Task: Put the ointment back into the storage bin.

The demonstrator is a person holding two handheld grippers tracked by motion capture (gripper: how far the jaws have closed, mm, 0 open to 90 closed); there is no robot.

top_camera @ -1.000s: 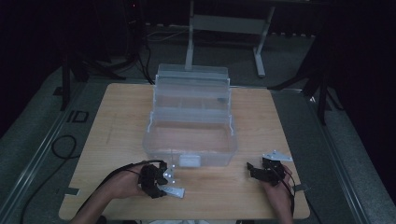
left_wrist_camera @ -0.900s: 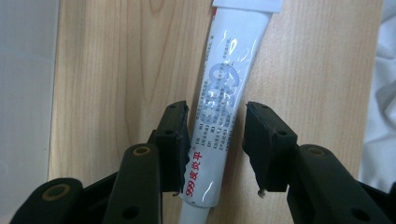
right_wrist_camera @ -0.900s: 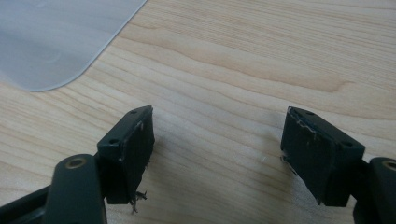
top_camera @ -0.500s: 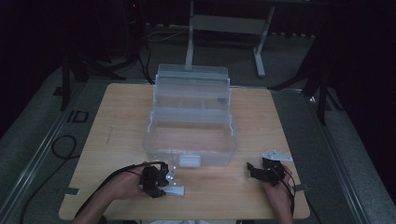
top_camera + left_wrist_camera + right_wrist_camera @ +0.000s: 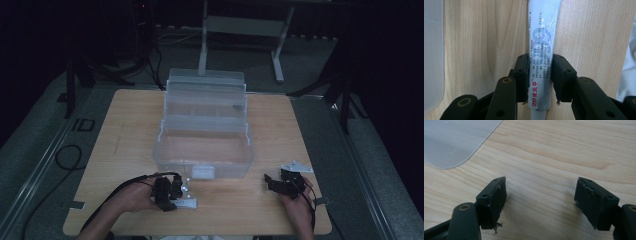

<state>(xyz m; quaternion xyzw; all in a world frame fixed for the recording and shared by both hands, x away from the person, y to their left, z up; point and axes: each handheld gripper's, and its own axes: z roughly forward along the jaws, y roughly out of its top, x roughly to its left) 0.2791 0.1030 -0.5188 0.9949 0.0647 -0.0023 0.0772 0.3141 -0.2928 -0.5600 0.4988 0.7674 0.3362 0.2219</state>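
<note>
A white tube [image 5: 541,42] with blue and red print lies on the wooden table [image 5: 125,130] near its front edge, left of centre. My left gripper [image 5: 540,57] has just been closing, and both pads now press the tube's sides near its lower end. In the high view the left gripper [image 5: 172,192] lies low over the tube [image 5: 187,204], in front of the clear box [image 5: 205,150]. My right gripper [image 5: 271,183] rests at the front right. Its jaws [image 5: 541,181] stand open over bare wood with nothing between them.
The clear plastic tiered box stands open in the middle of the table; its rounded corner [image 5: 454,142] shows close ahead of the right gripper and its edge [image 5: 432,62] beside the left one. Something white [image 5: 629,62] lies at the far right of the left gripper view.
The left jaws have drawn in around the white tube. Neither hand has shifted on the table, and the right gripper looks the same.
</note>
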